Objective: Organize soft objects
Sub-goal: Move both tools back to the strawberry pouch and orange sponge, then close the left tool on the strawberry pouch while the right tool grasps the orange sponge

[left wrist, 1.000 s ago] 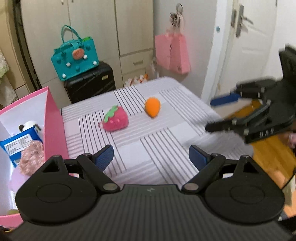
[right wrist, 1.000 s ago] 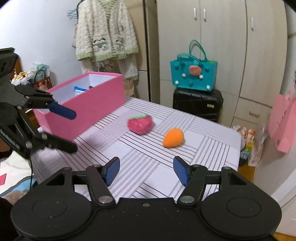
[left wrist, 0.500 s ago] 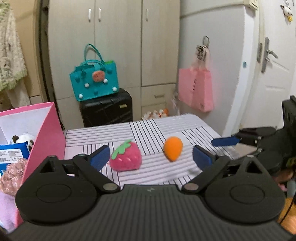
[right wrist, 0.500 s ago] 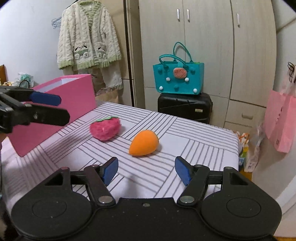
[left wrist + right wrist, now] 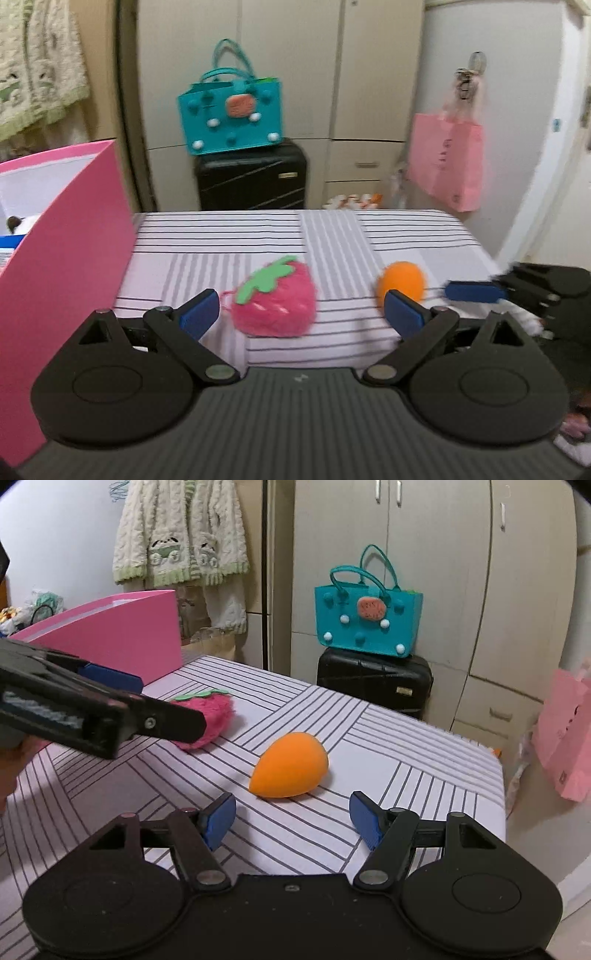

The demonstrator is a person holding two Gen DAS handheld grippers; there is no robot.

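My left gripper (image 5: 301, 308) stands wide open, empty, with the plush strawberry (image 5: 275, 301) lying on the striped tabletop (image 5: 388, 236) just ahead between its pads. My right gripper (image 5: 291, 819) is open too, empty, facing the orange egg-shaped sponge (image 5: 290, 766). Both toys look light and squashy; I judge they will compress, so I would pinch each across its fat middle. The pink box (image 5: 70, 240) stands at the left, close to the strawberry.
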